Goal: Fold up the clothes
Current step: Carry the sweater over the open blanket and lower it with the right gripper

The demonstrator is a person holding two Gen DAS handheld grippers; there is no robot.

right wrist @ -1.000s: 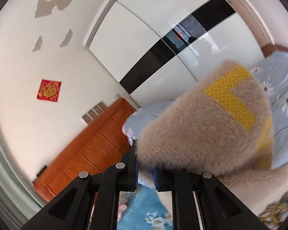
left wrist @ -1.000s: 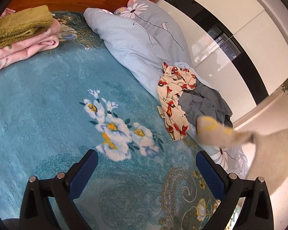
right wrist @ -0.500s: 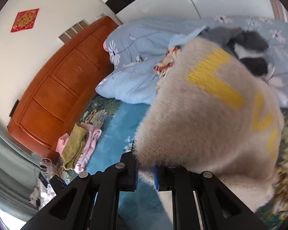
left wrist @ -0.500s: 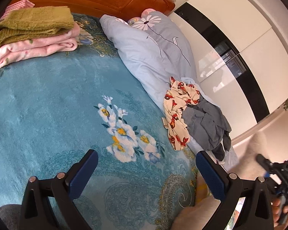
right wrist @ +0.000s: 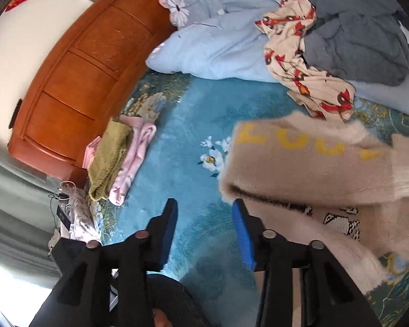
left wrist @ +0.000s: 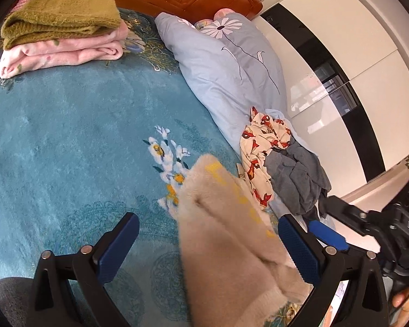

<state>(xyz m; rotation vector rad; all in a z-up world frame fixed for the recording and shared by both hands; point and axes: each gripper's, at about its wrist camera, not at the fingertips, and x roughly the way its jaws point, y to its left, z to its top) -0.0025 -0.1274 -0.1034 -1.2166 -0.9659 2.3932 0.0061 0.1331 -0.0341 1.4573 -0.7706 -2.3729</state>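
Two grippers (jaws apart) — one beige sweater (right wrist: 308, 169), two-item folded stack (left wrist: 60, 35).

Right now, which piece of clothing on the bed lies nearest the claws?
The fuzzy beige sweater with yellow letters, spread right beside both open claws. The red-patterned shirt and grey garment are heaped farther back.

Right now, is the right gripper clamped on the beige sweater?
No. The right gripper is open, and the beige sweater lies beside it on the blue blanket.
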